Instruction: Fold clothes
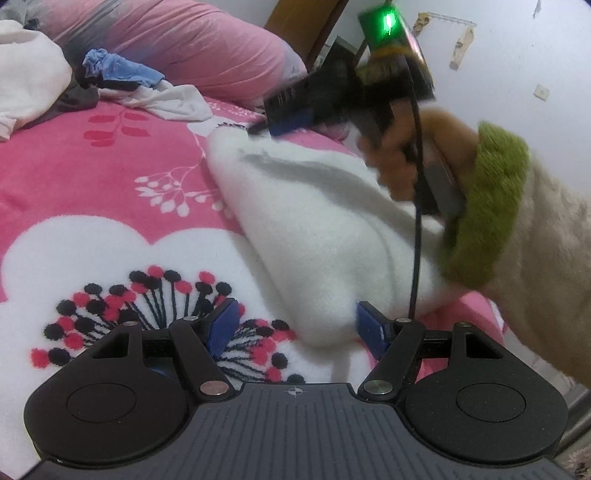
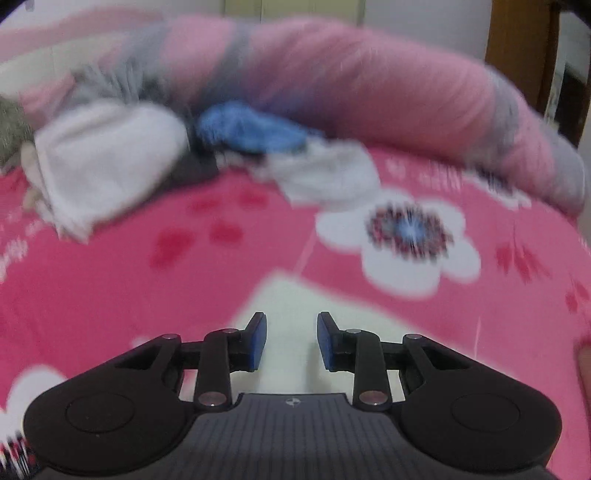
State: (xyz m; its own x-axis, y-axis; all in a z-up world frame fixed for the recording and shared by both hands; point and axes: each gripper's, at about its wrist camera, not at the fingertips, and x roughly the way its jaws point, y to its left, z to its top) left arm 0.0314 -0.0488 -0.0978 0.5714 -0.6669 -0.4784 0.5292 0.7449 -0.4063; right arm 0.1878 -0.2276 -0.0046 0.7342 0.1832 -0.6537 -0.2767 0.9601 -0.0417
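Observation:
A white fleece garment (image 1: pixel 314 221) lies folded on the pink flowered blanket (image 1: pixel 92 192). My left gripper (image 1: pixel 298 325) stands open at its near corner; the corner lies between the fingers, close to the right pad (image 1: pixel 371 326) and apart from the left one. My right gripper (image 1: pixel 269 125), held by a hand (image 1: pixel 399 166) in a green cuff, hovers at the garment's far edge. In the blurred right wrist view this gripper (image 2: pixel 291 332) is open, with nothing between its pads and the pale garment (image 2: pixel 291 295) below them.
A heap of clothes lies at the back of the bed: a white piece (image 1: pixel 26 74), a blue cloth (image 1: pixel 118 70) and a thin white cloth (image 1: pixel 173 99). Behind them lies a long pink bolster (image 1: pixel 184 40). A wooden post (image 1: pixel 295 22) and the wall stand at the right.

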